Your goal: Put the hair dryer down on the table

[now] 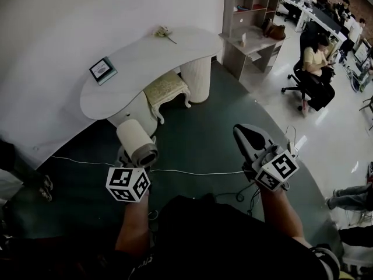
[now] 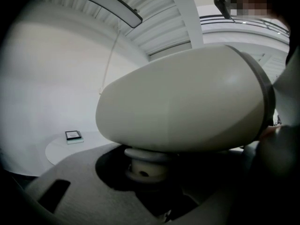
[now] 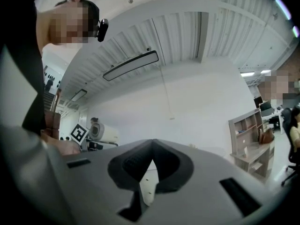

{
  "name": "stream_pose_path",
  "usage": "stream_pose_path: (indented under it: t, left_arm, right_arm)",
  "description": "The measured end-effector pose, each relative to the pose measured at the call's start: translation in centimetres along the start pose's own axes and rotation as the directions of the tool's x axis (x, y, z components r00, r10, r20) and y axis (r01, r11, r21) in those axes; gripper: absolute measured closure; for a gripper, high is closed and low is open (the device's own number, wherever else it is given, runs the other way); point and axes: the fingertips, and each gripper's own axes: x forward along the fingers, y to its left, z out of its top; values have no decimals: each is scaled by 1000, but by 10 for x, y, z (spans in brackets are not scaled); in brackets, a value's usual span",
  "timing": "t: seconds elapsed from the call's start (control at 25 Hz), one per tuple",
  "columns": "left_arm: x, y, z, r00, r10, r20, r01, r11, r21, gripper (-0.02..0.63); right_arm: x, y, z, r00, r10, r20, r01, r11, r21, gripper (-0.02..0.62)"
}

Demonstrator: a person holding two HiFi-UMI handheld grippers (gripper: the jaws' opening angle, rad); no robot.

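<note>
While the left gripper point(image 1: 137, 158) has its jaws spread wide and clamped on the handle of the cream hair dryer point(image 1: 137, 140), the dryer's barrel stands above the jaws (its dark rim faces the person). It is in the air over the dark green floor point(image 1: 198, 133), short of the white table point(image 1: 119, 83), which carries a small framed item point(image 1: 102, 70) and a sprig point(image 1: 164, 33) and has a cushioned stool point(image 1: 166, 87) tucked beside it. To the right, the right gripper point(image 1: 242, 132) has its jaws together on nothing, tilted upward.
</note>
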Motion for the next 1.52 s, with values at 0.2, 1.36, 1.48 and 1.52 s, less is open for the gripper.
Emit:
stream_pose_path:
  t: [0.2, 1.36, 1.48, 1.52]
  left_arm:
    - [10, -17, -6, 1000, -4, -10, 4, 1000, -13, 411]
    - [193, 150, 7, 999, -26, -25, 24, 998, -60, 411]
    - [205, 181, 10, 999, -26, -25, 24, 997, -67, 411]
    - [207, 191, 10, 999, -26, -22, 25, 997, -74, 411]
  right_arm:
    - [-11, -12, -3, 1000, 7, 2, -7, 1000, 24, 589]
    - [206, -119, -48, 989, -19, -148, 30, 997, 72, 589]
    - [242, -120, -48, 988, -18, -155, 28, 998, 62, 589]
    - [252, -118, -49, 987, -15, -158, 25, 998, 58, 589]
